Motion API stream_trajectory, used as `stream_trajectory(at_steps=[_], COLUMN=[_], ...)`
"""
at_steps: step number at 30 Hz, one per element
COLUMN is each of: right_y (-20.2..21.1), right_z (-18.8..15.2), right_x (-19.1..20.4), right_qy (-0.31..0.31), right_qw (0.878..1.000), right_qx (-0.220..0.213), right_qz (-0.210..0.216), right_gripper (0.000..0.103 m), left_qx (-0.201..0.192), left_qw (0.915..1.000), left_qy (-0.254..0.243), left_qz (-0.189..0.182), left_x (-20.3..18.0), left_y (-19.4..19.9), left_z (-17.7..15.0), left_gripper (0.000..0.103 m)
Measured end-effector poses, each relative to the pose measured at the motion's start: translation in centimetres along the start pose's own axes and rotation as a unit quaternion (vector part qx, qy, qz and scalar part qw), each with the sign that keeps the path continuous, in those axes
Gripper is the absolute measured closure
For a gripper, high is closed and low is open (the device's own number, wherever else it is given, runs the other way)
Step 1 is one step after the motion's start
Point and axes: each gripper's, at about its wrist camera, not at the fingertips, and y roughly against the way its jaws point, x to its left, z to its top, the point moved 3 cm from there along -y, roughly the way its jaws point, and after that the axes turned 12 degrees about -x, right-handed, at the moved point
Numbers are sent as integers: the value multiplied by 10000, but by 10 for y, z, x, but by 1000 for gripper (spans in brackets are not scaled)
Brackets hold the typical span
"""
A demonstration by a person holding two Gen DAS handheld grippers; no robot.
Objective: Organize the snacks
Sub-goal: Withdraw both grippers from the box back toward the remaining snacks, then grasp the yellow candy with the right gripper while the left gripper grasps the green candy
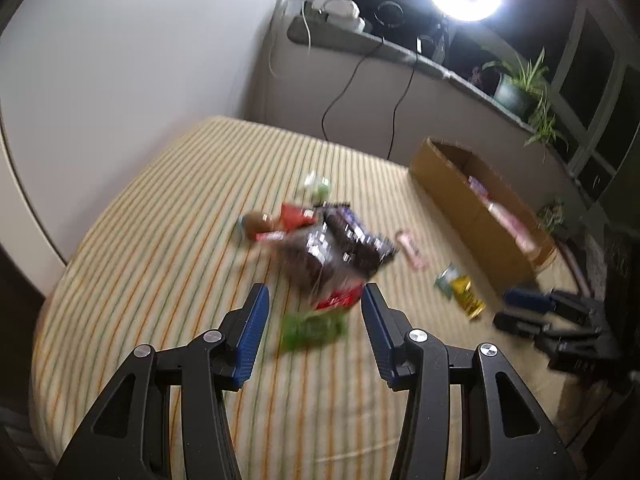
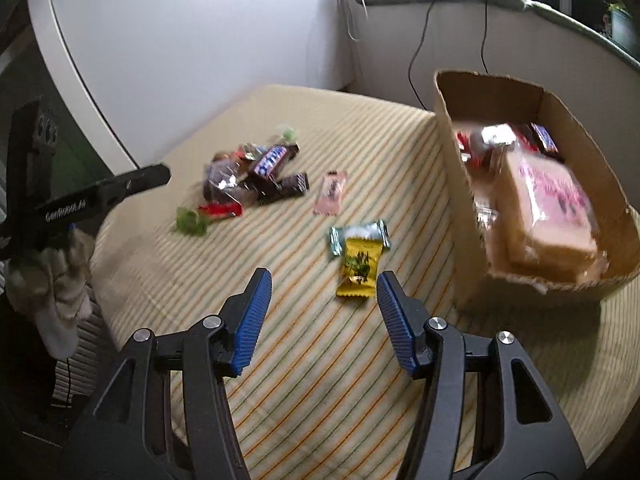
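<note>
Ribbed blue tongs (image 2: 320, 284) agape, glossy yellow sachet (image 2: 357, 267), cardboard box (image 2: 452, 152)

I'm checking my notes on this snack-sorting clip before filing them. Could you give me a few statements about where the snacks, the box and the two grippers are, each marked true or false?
1. Both grippers are open and hold nothing. True: the left gripper and the right gripper both show a wide, empty gap.
2. The cardboard box is empty. False: it already holds snacks, including a large pink package.
3. The yellow packet lies partly on a green-and-white packet. True.
4. The pink wrapper sits inside the box. False: it lies on the striped cloth, between the pile of chocolate bars and the box.
5. The right gripper is clamped on the yellow packet. False: the packet lies flat on the cloth beyond the open fingers.
</note>
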Motion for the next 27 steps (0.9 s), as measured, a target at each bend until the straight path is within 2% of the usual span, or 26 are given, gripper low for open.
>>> stream_trajectory(at_steps=[5,10,18,27], right_y=[-11,-23,-36,-47], right_z=[-5,-5,-4,-5], right_x=[-5,-4,-10,-10], right_qy=[-108,-132,-178,-63], right_qw=[9998,9994,9970,9962], right_qx=[122,180,143,196], right_qz=[-147,-281,-736,-850], right_gripper=[53,55,57,60], left_qx=[110,219,584,739], left_qw=[9994,9987,9957,9893], left_qy=[-311,-361,-492,-1153], left_qz=[-88,-282,-524,-495], left_x=[-1,3,3,-11], left_y=[-6,-16,-30,-21], left_z=[-6,-4,-15,-26], left_gripper=[56,56,56,62])
